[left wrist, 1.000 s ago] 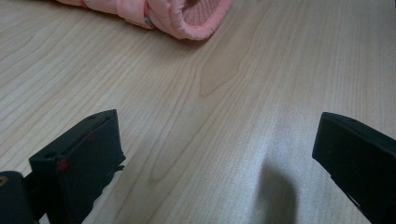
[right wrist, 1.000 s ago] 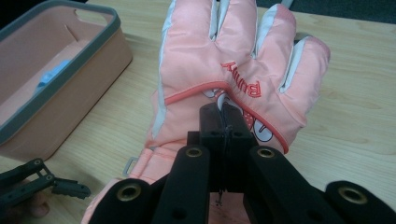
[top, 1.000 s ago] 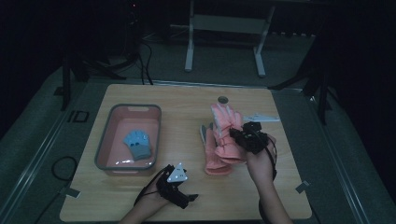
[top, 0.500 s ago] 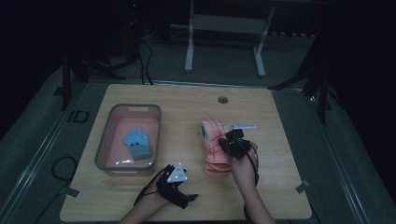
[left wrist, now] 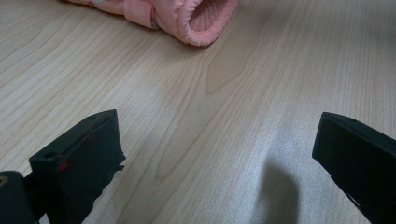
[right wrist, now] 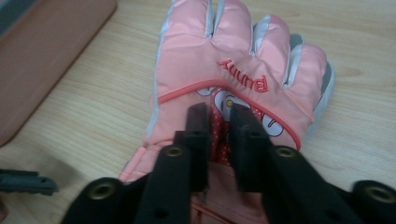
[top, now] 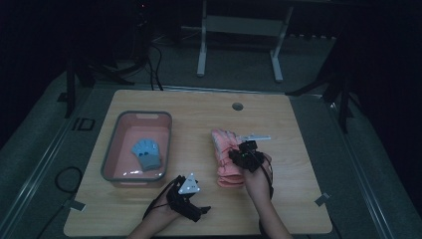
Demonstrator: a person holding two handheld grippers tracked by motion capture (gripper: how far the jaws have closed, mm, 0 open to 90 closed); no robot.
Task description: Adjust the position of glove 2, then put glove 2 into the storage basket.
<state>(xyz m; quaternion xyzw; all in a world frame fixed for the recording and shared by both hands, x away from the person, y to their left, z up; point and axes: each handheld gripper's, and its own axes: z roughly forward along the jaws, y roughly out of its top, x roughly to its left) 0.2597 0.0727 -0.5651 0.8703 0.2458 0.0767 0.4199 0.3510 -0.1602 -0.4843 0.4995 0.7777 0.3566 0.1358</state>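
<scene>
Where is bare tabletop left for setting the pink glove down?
Free: the strip between the pink tub and the pink glove, and the far edge around the table hole. Crowded: the near edge, by the left gripper and right gripper.

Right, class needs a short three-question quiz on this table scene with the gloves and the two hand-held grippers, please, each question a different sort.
1. True or false: the small blue knitted glove lies inside the pink plastic tub.
2. Which gripper is pinching the padded pink ski glove? A) left gripper B) right gripper C) both
3. Fill in: the left gripper's jaws stand wide ____ above the pale wooden table.

Key
1. True; it rests on the tub's floor.
2. B; its jaws are nearly shut, pinching the fabric at the back of the glove, below the word Bunny.
3. Open; nothing sits between them, and the pink glove's cuff lies farther off.
</scene>
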